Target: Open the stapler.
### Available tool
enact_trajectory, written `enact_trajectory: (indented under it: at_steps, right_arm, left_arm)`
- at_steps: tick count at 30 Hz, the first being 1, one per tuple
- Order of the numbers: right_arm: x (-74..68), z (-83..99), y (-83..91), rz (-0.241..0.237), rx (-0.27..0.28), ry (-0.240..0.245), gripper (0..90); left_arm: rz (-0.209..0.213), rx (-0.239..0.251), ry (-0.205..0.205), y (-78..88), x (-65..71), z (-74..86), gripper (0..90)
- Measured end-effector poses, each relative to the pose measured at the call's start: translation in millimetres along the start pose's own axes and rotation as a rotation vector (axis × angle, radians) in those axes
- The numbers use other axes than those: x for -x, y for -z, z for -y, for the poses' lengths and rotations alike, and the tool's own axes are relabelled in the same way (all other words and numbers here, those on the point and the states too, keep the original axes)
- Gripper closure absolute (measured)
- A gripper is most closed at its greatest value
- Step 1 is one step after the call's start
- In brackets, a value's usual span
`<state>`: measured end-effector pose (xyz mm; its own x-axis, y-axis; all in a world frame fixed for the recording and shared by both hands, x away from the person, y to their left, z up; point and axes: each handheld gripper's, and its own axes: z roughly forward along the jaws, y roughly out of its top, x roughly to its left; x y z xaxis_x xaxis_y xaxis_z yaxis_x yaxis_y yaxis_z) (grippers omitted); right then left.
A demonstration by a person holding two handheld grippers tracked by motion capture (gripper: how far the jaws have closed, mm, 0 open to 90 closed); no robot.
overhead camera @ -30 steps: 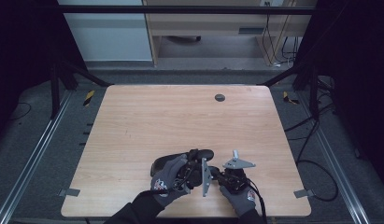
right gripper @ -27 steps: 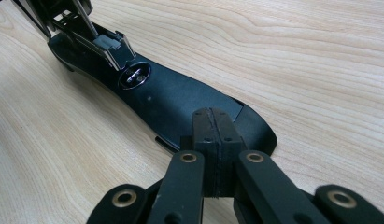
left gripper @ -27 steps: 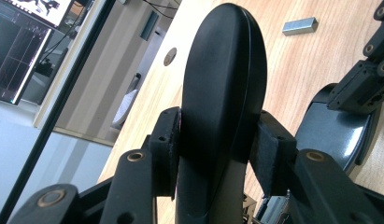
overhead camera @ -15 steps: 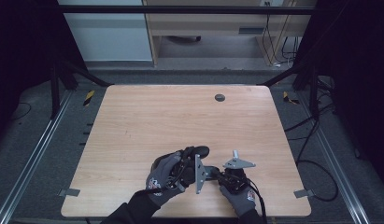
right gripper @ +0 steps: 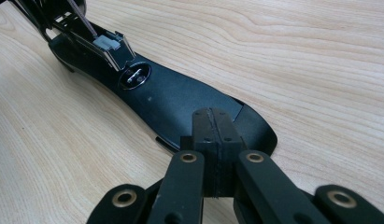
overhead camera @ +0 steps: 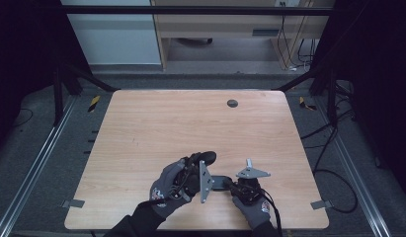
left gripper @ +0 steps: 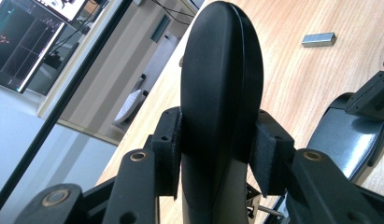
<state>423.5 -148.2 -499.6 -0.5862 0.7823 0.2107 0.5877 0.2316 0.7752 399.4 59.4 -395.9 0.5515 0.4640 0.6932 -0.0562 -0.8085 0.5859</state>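
Stapler job, judged roughly midway: stapler top arm (left gripper: 222,84) is swung up off the stapler base (right gripper: 180,102), which lies flat on the surface (overhead camera: 190,123) near the front edge, about centre. Hinge end and the metal magazine parts show at the far end of the base in the right gripper view, so the opening part looks mostly done. What's left, as I read it: finish swinging the arm back if needed, do whatever the open magazine is for, then close it again. Can't tell whether any staples are loaded. Left gripper (left gripper: 217,149): jaws have just been closing and now clamp the top arm from both sides, pads pressed on its black shell, arm standing up between them. Right gripper (right gripper: 212,140): jaws fully together, nothing between them, tips sitting on the wide end of the base, apparently pinning it down while the left lifts.
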Motion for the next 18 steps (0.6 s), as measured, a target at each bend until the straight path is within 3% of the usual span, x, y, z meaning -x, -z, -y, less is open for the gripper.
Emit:
enact_trajectory:
  at_steps: [18]
  right_arm:
    - [-0.3,0.0,0.2,-0.006,-0.005,-0.005,90.0]
  left_arm:
    - [-0.020,0.025,0.079,14.8,-18.3,9.8,58.9]
